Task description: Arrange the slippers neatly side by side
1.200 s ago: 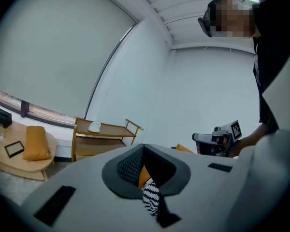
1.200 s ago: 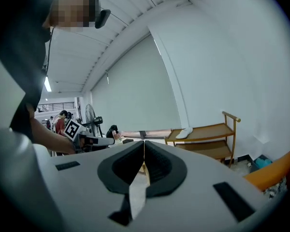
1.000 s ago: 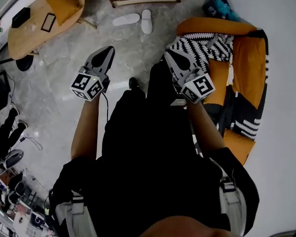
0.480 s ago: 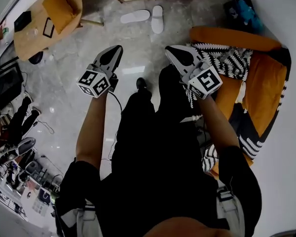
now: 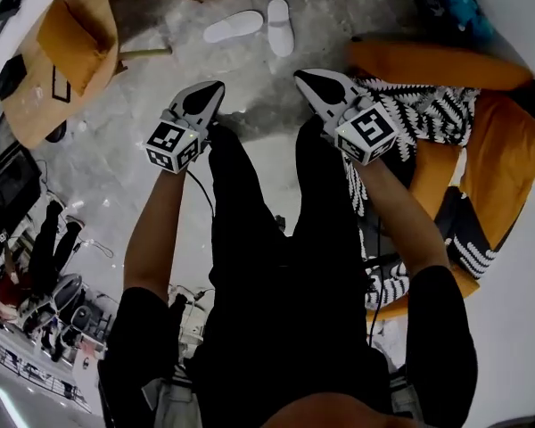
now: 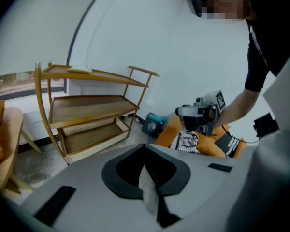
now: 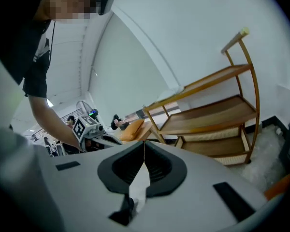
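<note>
Two white slippers lie on the grey floor at the top of the head view. One slipper (image 5: 234, 27) lies crosswise; the other slipper (image 5: 279, 15) points away, its heel end near the first one's tip. My left gripper (image 5: 215, 86) and right gripper (image 5: 300, 77) are held out over my legs, short of the slippers and pointing toward them. Both are shut with nothing in them. The left gripper view shows shut jaws (image 6: 144, 146) and the right gripper (image 6: 203, 114) beside it. In the right gripper view my gripper (image 7: 144, 144) is likewise shut. Neither gripper view shows the slippers.
A wooden shelf unit (image 6: 87, 110) stands just behind the slippers. To the left is a round wooden table (image 5: 22, 92) with an orange cushion (image 5: 67, 38). At the right are an orange sofa (image 5: 504, 163) with a black-and-white throw (image 5: 419, 105) and a teal bag (image 5: 455, 3).
Both grippers have dropped lower and moved forward toward the slippers. My legs now stretch further out below them. Both stay shut.
</note>
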### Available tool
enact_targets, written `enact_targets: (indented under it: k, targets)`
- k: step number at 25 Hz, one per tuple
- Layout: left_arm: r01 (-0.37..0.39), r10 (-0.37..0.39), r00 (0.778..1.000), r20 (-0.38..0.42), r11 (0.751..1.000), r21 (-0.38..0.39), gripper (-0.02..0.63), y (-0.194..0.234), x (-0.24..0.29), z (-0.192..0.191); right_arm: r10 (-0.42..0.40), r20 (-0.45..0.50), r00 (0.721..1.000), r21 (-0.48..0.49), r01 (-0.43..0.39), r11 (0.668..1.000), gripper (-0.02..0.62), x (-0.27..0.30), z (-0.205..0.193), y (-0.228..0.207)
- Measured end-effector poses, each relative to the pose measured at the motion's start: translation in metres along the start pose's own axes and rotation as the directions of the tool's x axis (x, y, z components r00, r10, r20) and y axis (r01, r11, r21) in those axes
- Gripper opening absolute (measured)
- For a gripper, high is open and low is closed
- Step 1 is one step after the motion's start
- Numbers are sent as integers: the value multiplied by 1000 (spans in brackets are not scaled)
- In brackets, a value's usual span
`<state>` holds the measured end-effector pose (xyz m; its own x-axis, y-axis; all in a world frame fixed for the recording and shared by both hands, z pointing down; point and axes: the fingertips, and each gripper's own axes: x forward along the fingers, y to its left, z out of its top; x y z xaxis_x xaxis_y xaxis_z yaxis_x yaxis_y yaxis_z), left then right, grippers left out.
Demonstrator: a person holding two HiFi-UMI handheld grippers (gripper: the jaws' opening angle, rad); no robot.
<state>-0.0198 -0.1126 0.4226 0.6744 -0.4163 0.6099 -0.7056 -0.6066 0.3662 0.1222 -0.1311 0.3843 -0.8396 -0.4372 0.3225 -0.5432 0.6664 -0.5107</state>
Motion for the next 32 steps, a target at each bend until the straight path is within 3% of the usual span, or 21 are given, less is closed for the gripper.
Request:
enact_targets:
  k: [4,7,10,12,15,18,22,24,29,31,32]
  targets:
    - [66,-66,996,-56,998,5,14,58,56,-70,-104,-60,993,17,105,994,32,35,-73,-39]
    - [50,-53,997,-51,997,-60,15,105,81,-106,-162,-92,983,32,165,986,32,61,-126,-58]
    - [19,-28,998,-61,990,-141,15,146,101,-140,-176,-160,971,-28,174,984,32,91,-173,-74]
    - [5,-18,998,-68,981,-193,15,168,111,-162,-166,-229,959,-109,144,984,32,112,-203,-83]
    - [-28,8,997,-80,968,-250,15,191,123,-197,-118,-356,927,-234,34,972,32,134,-243,-92]
    - [-79,51,995,-87,933,-351,15,212,134,-229,-71,-433,898,-300,-70,951,32,148,-268,-108]
    - [-110,89,994,-66,886,-451,15,243,152,-249,-82,-507,858,-362,-126,924,32,172,-293,-150]
    - [-123,98,992,-79,882,-455,16,253,160,-264,-94,-541,836,-345,-119,931,32,181,-312,-169]
    - [-116,74,991,-115,900,-421,21,274,199,-291,-149,-550,822,-212,36,977,34,194,-345,-232]
    - [-119,76,990,-118,899,-420,100,285,212,-301,-156,-553,818,-210,44,977,34,199,-355,-248]
    - [-122,80,990,-115,898,-423,105,292,219,-303,-159,-560,813,-217,41,975,34,202,-361,-256]
